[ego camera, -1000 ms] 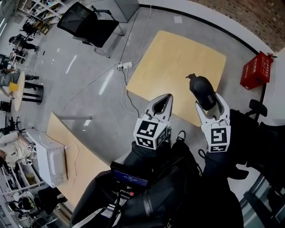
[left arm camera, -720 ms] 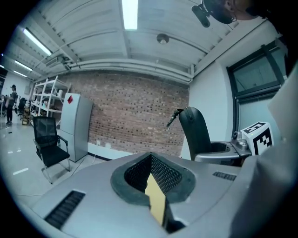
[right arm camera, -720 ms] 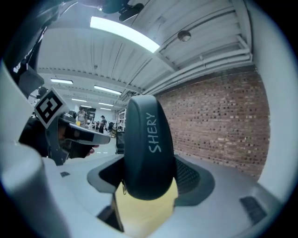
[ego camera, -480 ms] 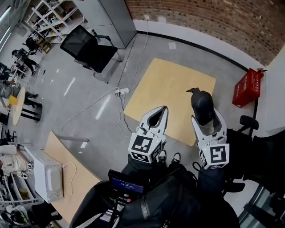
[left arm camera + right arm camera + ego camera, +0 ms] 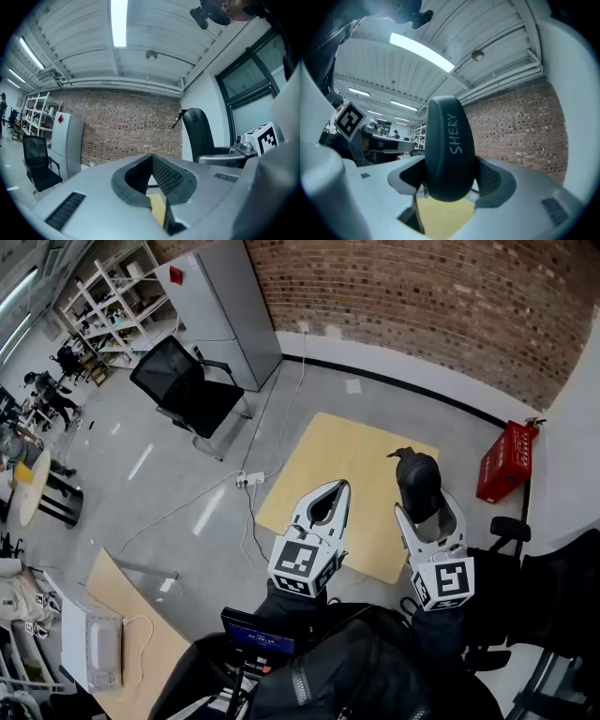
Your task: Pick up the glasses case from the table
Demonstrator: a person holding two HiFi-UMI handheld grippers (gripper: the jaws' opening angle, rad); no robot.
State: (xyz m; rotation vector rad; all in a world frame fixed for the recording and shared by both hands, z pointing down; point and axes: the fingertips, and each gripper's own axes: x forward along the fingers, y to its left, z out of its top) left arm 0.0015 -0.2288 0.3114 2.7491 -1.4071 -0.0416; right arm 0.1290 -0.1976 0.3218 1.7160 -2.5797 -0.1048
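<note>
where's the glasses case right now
In the head view the glasses case is right of centre, clamped in the right gripper and held over the right part of the wooden table.

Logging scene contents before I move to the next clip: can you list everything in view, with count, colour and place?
glasses case: one, dark grey, held over the table between the right gripper's jaws
table: one, light wood, on the floor ahead
office chair: one, black, left of the table
cabinet: one, grey, against the brick wall
crate: one, red, right of the table by the wall
power strip: one, white, on the floor near the table's left corner
left gripper: light grey, jaws together, nothing between them
right gripper: light grey, shut on the glasses case
</note>
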